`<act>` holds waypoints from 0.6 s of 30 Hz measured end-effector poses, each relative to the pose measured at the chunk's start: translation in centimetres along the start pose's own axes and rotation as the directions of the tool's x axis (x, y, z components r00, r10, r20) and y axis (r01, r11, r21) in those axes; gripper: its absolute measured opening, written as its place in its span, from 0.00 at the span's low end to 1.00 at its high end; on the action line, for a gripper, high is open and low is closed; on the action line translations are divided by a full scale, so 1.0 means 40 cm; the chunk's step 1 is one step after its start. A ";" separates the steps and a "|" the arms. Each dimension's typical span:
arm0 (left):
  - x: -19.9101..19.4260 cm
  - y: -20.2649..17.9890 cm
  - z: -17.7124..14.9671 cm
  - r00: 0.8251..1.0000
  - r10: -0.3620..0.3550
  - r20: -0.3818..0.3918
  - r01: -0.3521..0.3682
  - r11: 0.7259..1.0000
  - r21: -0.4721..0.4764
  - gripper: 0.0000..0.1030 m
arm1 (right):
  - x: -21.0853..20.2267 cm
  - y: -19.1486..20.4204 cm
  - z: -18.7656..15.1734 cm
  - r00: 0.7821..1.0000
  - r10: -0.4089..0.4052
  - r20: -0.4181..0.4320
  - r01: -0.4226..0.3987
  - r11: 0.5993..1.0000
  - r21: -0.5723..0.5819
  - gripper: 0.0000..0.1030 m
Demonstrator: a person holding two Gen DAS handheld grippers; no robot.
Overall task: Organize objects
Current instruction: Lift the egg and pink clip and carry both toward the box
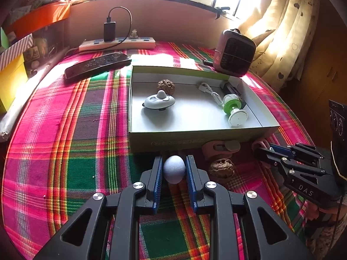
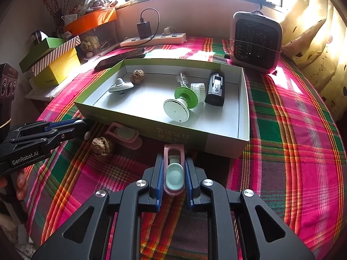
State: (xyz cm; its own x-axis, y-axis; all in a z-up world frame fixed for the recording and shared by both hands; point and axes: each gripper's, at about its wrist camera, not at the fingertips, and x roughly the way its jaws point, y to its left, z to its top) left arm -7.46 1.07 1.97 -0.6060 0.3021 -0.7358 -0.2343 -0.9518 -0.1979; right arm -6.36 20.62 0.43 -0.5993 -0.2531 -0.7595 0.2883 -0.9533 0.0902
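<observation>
My left gripper (image 1: 174, 162) is shut on a pale blue egg (image 1: 174, 169), just in front of the open green-and-white box (image 1: 195, 139). My right gripper (image 2: 173, 162) is shut on a pink clip with a mint pad (image 2: 174, 173), also in front of the box (image 2: 225, 146). On the cloth between them lie a walnut (image 1: 221, 170) (image 2: 102, 146) and a second pink clip (image 1: 220, 148) (image 2: 124, 135). Inside the box are a walnut (image 1: 166, 86), a grey saucer-shaped toy (image 1: 159, 101), a green-and-white spool (image 1: 234, 109), a white cable and a black device (image 2: 215, 88).
A plaid cloth (image 1: 76, 130) covers the table. A phone (image 1: 97, 65) and a power strip with charger (image 1: 117, 43) lie behind the box. A pink heater (image 2: 256, 43) stands at back right. Stacked boxes (image 2: 54, 60) line the left side; curtains hang on the right.
</observation>
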 end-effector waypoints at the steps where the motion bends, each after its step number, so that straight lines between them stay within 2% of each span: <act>1: -0.001 -0.001 0.000 1.000 0.001 0.001 -0.001 1.000 0.001 0.19 | -0.002 0.000 0.000 1.000 0.002 0.002 -0.002 1.000 0.000 0.17; 18: -0.043 -0.021 0.012 0.999 -0.012 0.032 0.011 1.000 0.021 0.19 | -0.033 0.012 0.007 0.999 0.017 0.028 -0.017 1.000 -0.010 0.17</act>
State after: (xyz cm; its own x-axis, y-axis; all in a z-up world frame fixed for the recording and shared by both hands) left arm -6.58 1.36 3.72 -0.6271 0.3150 -0.7124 -0.2572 -0.9470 -0.1923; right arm -5.64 20.44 1.68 -0.6149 -0.2736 -0.7396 0.3057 -0.9472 0.0962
